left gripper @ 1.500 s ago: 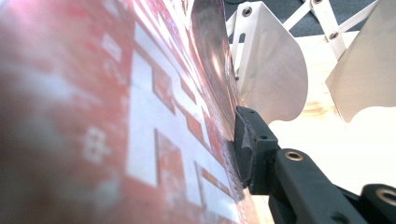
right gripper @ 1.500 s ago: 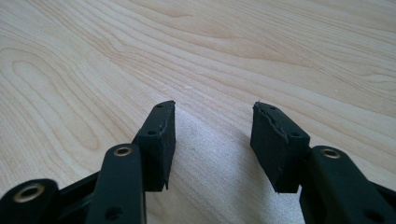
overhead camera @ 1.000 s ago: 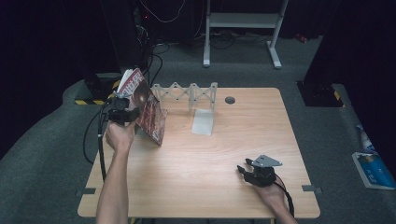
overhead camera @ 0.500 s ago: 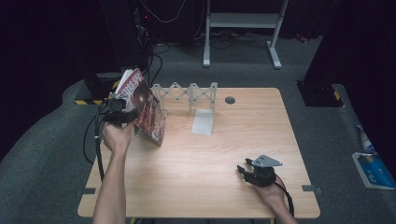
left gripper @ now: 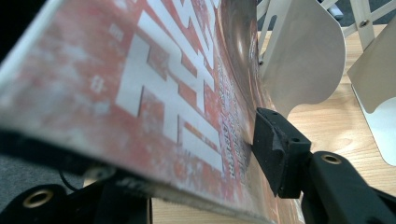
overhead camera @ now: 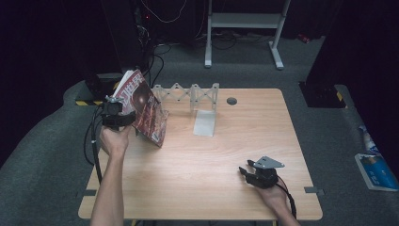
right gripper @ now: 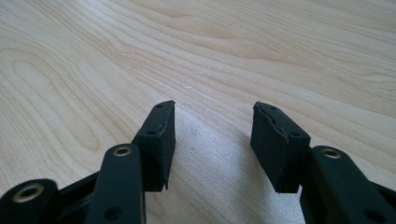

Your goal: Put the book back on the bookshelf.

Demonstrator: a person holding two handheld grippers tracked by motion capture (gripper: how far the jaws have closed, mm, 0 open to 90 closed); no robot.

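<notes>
Left gripper (overhead camera: 117,114) is pinching a red magazine (overhead camera: 146,113) at the table's (overhead camera: 197,188) far-left corner, just beside the white accordion rack (overhead camera: 188,92). Probably best to keep it upright and slide it between two dividers (my guess). Cover has big white characters, can't read them. Right gripper (right gripper: 212,140) rests spread open on bare wood

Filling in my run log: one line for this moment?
left gripper: shut on magazine, tilted by rack | right gripper: jaws open, empty, low over table
</notes>
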